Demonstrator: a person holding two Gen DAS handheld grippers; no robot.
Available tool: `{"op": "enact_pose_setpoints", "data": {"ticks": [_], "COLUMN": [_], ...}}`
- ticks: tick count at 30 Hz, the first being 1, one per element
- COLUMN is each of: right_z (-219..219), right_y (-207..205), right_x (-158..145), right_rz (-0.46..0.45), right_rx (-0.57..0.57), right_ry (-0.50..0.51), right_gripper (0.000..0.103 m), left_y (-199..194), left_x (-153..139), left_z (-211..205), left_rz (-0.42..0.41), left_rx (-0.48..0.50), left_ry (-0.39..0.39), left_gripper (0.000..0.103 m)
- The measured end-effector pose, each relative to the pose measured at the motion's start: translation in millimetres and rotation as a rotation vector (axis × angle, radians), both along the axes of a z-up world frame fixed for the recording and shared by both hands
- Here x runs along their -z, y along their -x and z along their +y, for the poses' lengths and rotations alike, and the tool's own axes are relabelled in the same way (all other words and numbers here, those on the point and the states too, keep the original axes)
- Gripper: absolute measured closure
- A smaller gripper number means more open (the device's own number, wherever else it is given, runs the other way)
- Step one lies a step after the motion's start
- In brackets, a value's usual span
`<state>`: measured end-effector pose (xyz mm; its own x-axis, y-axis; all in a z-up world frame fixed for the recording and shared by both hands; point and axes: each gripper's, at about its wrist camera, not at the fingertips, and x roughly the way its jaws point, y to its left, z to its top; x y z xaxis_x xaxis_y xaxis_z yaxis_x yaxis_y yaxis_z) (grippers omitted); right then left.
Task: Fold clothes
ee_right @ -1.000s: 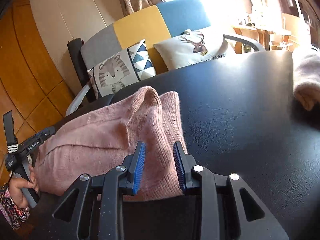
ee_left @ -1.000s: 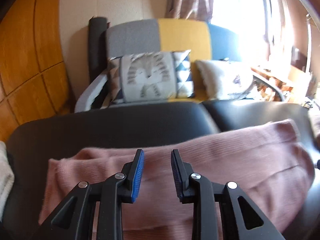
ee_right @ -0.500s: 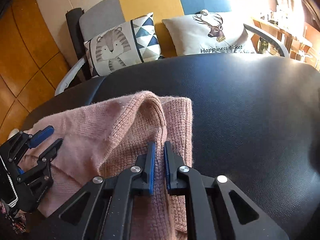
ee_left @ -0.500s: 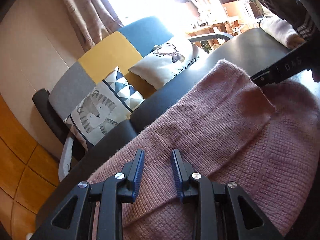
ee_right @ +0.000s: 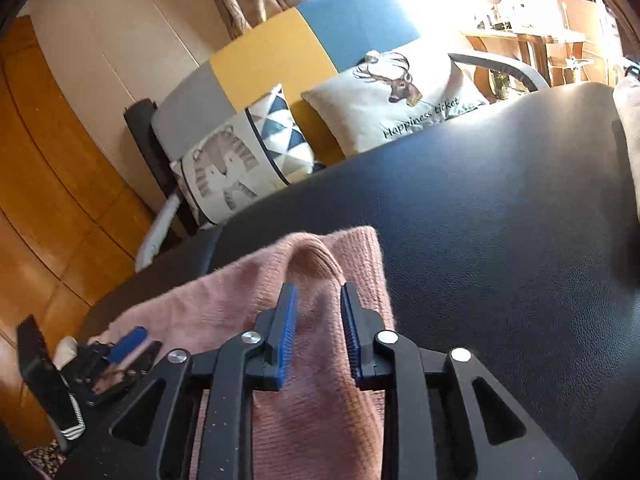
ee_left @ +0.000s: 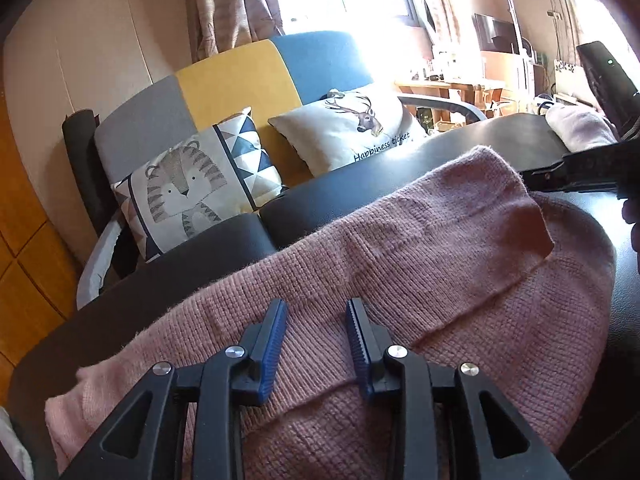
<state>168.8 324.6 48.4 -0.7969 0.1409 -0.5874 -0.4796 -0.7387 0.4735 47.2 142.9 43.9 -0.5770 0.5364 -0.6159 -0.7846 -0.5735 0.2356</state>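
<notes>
Cushion (ee_left: 352,128) lettered "Happiness ticket", pink sweater (ee_left: 400,280), left hand-held gripper (ee_left: 316,344) and right hand-held gripper (ee_right: 318,332) opening, gripping nothing

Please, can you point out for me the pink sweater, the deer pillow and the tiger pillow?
pink sweater (ee_left: 460,248): left wrist view, on the folded-over knitted part.
deer pillow (ee_right: 384,108): right wrist view, on the pale cloth left of the deer's head.
tiger pillow (ee_left: 180,188): left wrist view, on the tiger's face.

You have a pink knit sweater (ee_left: 420,264) lying folded on the black padded table (ee_right: 500,216), stretched along its near side. One ribbed flap is doubled back over the body, its edge running diagonally. At the end nearest the table's middle, a soft hump of fabric stands raised.
</notes>
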Motion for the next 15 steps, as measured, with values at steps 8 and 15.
{"op": "enact_pose_setpoints", "data": {"ticks": [8, 15], "right_z": [3.5, 20.3], "right_y": [53.7, 86.6], "right_x": [4.2, -1.2], "right_rz": [-0.087, -0.142], "right_rx": [-0.113, -0.09], "right_ry": [0.088, 0.001], "right_gripper": [0.078, 0.099], "left_y": [-10.2, -6.4], "left_x": [2.4, 2.2], "left_z": [1.5, -2.5], "left_rz": [0.066, 0.039], "left_rx": [-0.011, -0.004], "left_ry": [0.014, -0.013], "left_gripper": [0.071, 0.071]}}
